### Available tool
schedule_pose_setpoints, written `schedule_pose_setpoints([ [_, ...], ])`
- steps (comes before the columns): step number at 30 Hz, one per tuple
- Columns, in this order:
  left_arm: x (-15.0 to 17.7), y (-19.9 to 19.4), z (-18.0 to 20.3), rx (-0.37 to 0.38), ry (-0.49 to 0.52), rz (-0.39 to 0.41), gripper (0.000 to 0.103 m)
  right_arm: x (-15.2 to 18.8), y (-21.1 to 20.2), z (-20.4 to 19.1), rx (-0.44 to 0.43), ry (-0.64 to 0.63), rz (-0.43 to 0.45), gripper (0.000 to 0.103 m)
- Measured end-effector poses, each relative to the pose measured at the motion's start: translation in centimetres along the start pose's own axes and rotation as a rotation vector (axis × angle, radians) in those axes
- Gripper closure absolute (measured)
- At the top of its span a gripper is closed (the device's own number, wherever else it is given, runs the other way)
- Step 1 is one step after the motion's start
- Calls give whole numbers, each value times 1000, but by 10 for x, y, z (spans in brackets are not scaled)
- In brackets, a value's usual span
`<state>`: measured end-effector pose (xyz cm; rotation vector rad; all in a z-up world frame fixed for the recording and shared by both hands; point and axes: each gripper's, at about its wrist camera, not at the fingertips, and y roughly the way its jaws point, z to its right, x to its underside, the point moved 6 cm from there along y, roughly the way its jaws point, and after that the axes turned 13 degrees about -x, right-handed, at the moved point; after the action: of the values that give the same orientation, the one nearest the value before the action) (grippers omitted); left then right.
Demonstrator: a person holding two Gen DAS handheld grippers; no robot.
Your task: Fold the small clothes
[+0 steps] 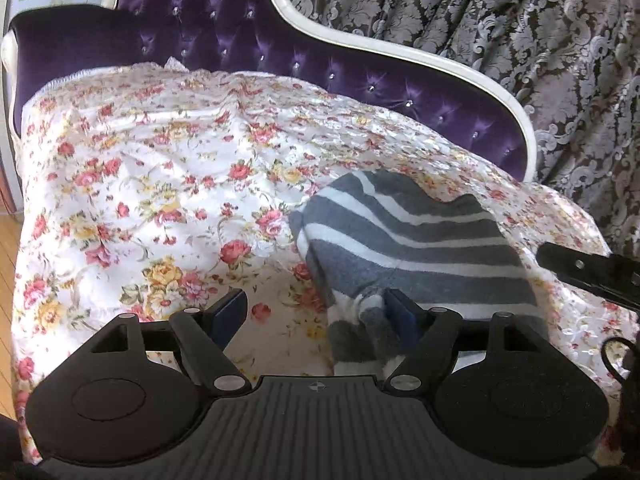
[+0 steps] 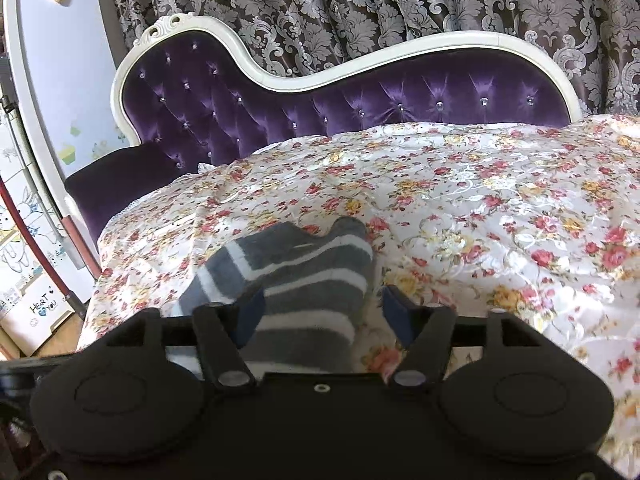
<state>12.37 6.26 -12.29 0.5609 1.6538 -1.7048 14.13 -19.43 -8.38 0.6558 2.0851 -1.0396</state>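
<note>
A small grey and white striped garment (image 1: 404, 240) lies bunched on the floral bedspread (image 1: 160, 168). My left gripper (image 1: 316, 308) is open, its right finger (image 1: 400, 312) touching the garment's near left edge, its left finger over bare bedspread. In the right wrist view the garment (image 2: 304, 272) lies between and ahead of the open fingers of my right gripper (image 2: 324, 312); its near part sits between the jaws, which are not closed on it. The right gripper's finger also shows in the left wrist view (image 1: 588, 272), just right of the garment.
The floral bedspread (image 2: 480, 208) covers a purple tufted chaise with a white frame (image 2: 280, 80). Patterned dark curtains (image 2: 360, 0) hang behind. A wooden floor (image 1: 8, 264) lies off the left edge. White cartoon-printed boxes (image 2: 28, 264) stand at the left.
</note>
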Motion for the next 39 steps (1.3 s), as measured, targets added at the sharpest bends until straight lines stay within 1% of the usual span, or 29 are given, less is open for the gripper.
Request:
schedule_pose_setpoints([
  [1, -1, -2, 1, -5, 4, 1, 24, 1, -3, -2, -2, -2, 2, 21],
  [2, -2, -3, 1, -11, 10, 0, 22, 2, -6, -5, -4, -4, 5, 20],
  [4, -2, -8, 3, -31, 33, -1, 13, 4, -12, -9, -8, -4, 10, 10],
  [5, -3, -10, 3, -42, 45, 1, 8, 5, -14, -11, -10, -1, 12, 7],
  [6, -3, -14, 4, -55, 57, 7, 0, 6, -17, -13, -16, 4, 13, 0],
  [9, -3, -25, 5, -88, 74, 30, 0, 9, -23, -18, -32, 10, 12, 0],
  [11, -4, -31, 4, -95, 69, 37, 0, 12, -26, -22, -30, 3, -1, 0],
  [18, -1, -53, 8, -117, 80, 49, 0, 18, -39, -32, 16, -15, -14, 0],
  [21, 3, -60, 9, -101, 75, 45, 0, 19, -47, -33, 19, -12, -7, 0],
  [24, 7, -65, 15, -43, 65, 19, 0, 21, -53, -35, 19, 0, -9, 0],
  [27, 11, -71, 23, -23, 72, 8, 0, 23, -58, -37, 28, -8, -20, 0],
  [32, 15, -83, 34, -49, 117, 18, 1, 28, -65, -38, 44, -3, -35, 0],
  [35, 14, -92, 37, -57, 130, 42, 1, 30, -67, -38, 61, -7, -52, 0],
  [37, 13, -99, 39, -80, 143, 67, 1, 31, -68, -39, 65, -23, -59, 0],
  [39, 10, -104, 42, -124, 165, 95, 1, 31, -69, -42, 72, -43, -64, 0],
])
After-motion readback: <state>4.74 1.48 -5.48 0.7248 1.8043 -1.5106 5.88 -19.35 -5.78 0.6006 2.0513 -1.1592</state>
